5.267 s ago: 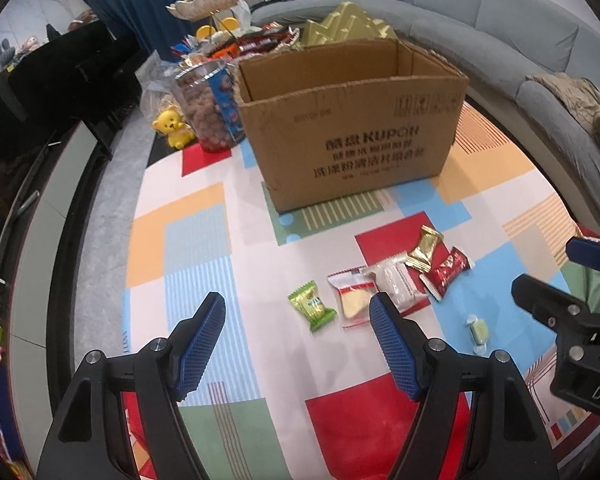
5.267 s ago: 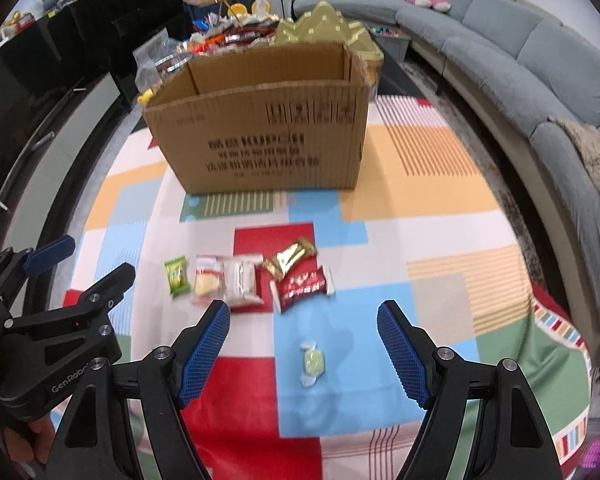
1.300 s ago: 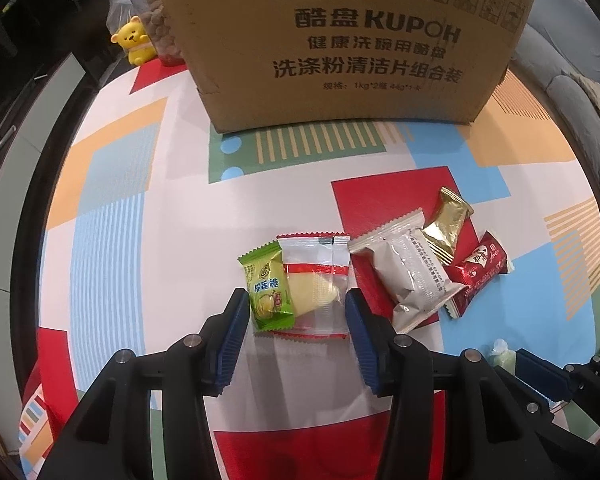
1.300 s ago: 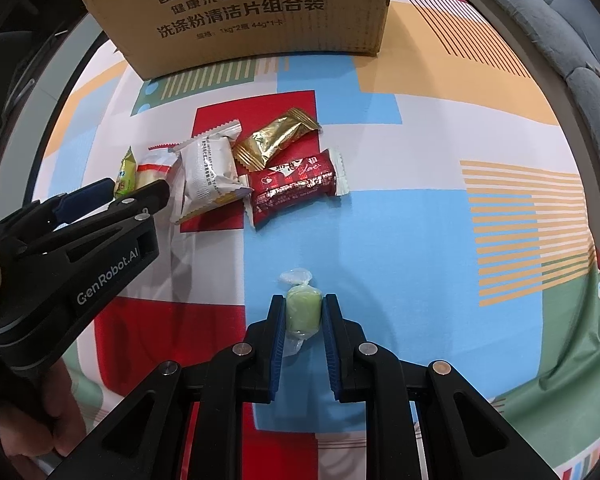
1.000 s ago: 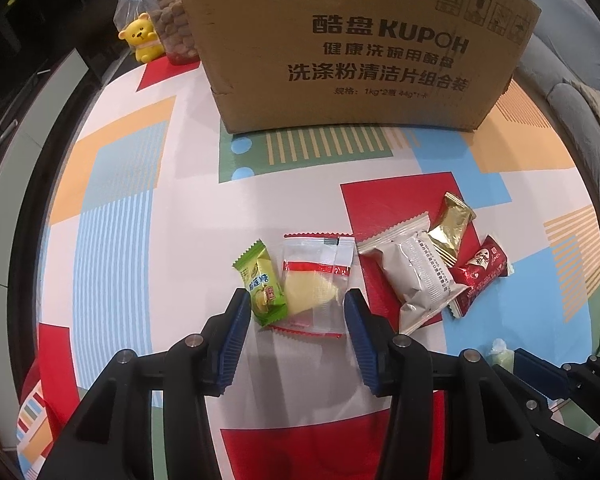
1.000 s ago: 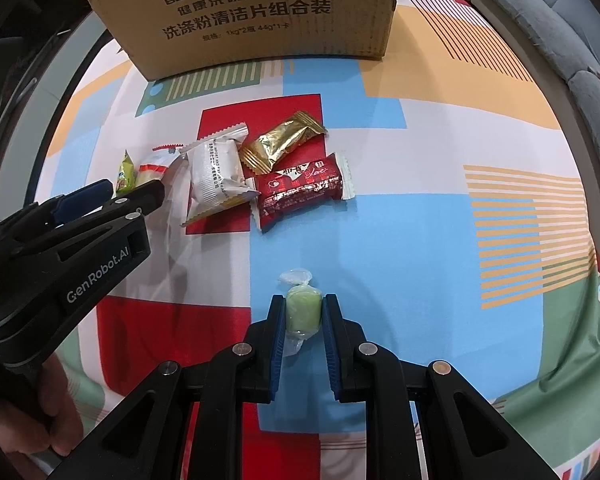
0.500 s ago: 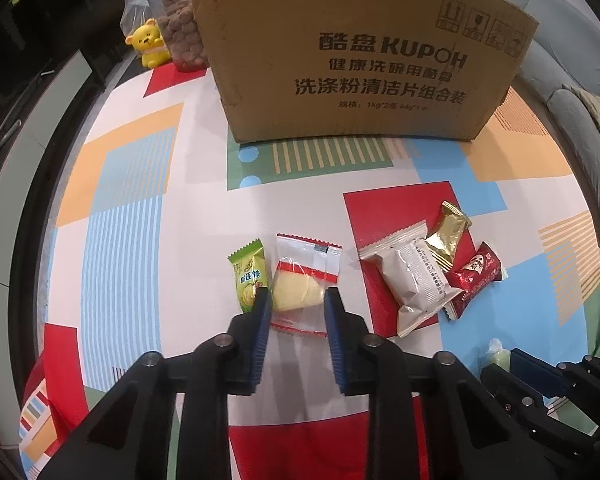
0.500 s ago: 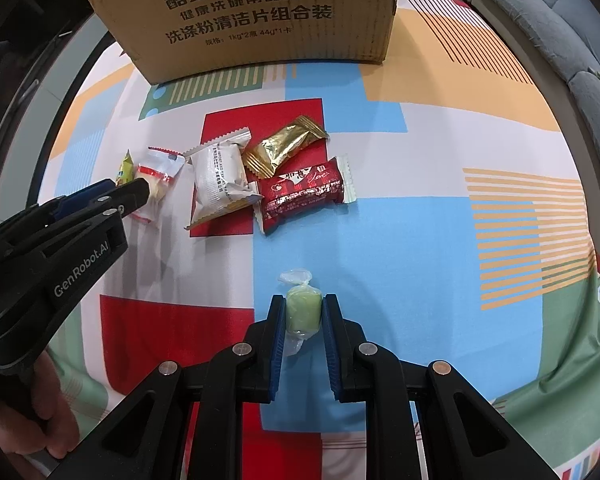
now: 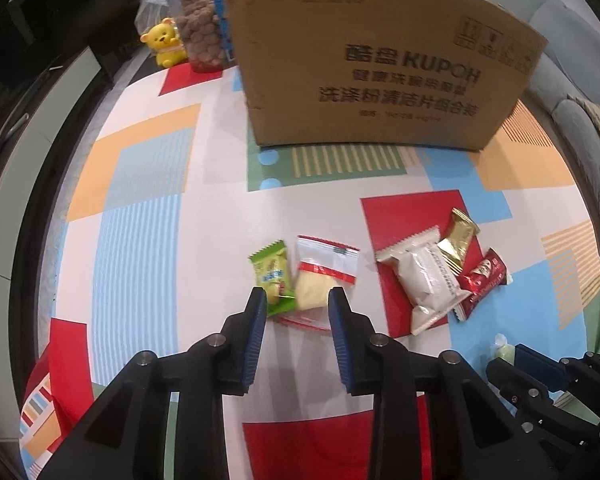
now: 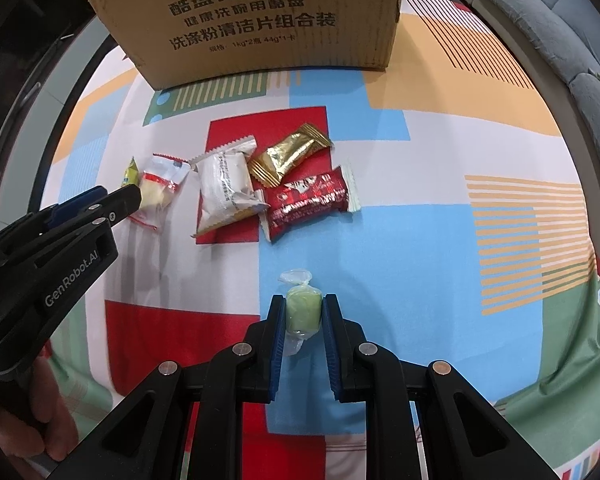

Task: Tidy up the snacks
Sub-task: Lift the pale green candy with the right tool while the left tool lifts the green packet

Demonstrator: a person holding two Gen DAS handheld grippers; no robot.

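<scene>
R gripper (image 10: 302, 316) clamped on green candy (image 10: 302, 312), both pads pressing it. L gripper (image 9: 297, 305) narrow, jaws opening; clear packet (image 9: 325, 280) and green packet (image 9: 274, 274) between tips, grip unclear. Just past, to the right: white pack (image 9: 424, 276), gold wrapper (image 9: 458, 240), red wrapper (image 9: 482, 280). Far ahead: cardboard box (image 9: 372, 72). Risks: L grabs both packets or clear one slips; candy's twisted film slides.

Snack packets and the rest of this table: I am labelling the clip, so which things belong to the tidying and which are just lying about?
Part of the job:
- pale green wrapped candy
- clear packet with yellow cake
- green packet
- white packet
- gold packet
- red packet
- brown cardboard box

Lying about:
- yellow bear toy
- clear jar of brown balls
</scene>
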